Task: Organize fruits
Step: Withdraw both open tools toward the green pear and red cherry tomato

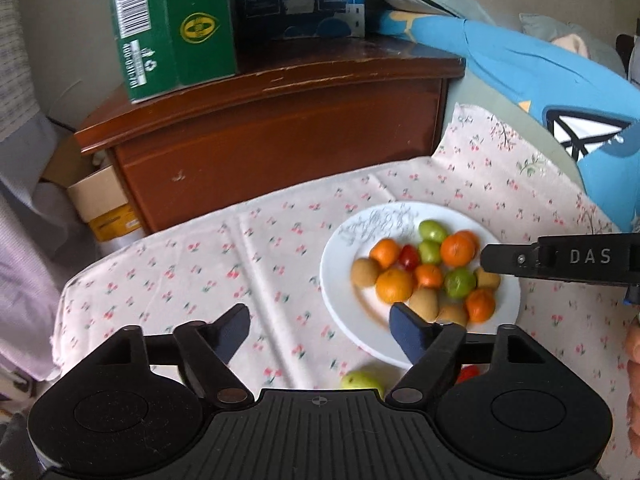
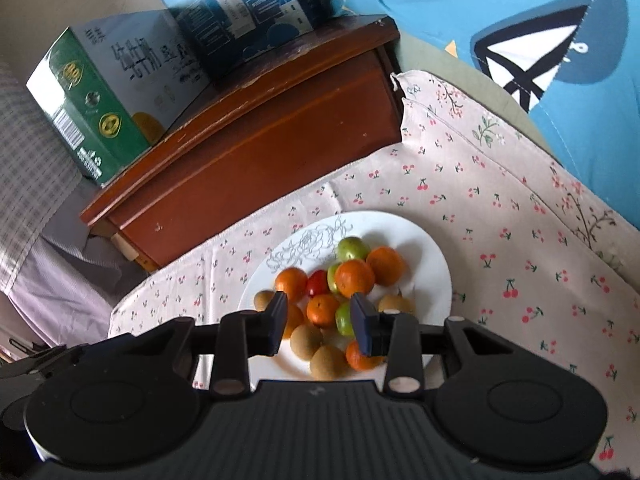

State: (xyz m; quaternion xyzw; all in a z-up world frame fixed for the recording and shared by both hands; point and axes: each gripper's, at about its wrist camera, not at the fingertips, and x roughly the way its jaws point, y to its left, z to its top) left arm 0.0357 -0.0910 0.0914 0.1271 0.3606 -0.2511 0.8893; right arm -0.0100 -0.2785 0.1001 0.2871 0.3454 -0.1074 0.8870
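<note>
**Loose fruit sits at six o'clock, under my left fingers**

The plate rests on the cherry-print cloth and carries the pile: oranges, green fruit, brown fruit and one red fruit. That pile is where the fruit belongs, I judge, and two pieces are not on it yet.

My left gripper stands wide open with nothing between its pads. One pad hangs over bare cloth, the other over the plate's near rim. From that gap, the stray green fruit lies at six o'clock, on the cloth just outside the rim and half hidden by my gripper's body. A stray red fruit peeks out at about five o'clock, also mostly hidden. Both look roundish, so I see no long axis to line up with; any jaw angle should do.

My right gripper hovers over the pile, jaws part open and gripping nothing; fruit shows through the gap but the pads do not press on it. In its view neither stray is visible.

So the left hand is the nearer one. The move turns on pulling back toward six o'clock and dropping the open jaws around the green fruit, then carrying it to twelve o'clock onto the plate.
</note>
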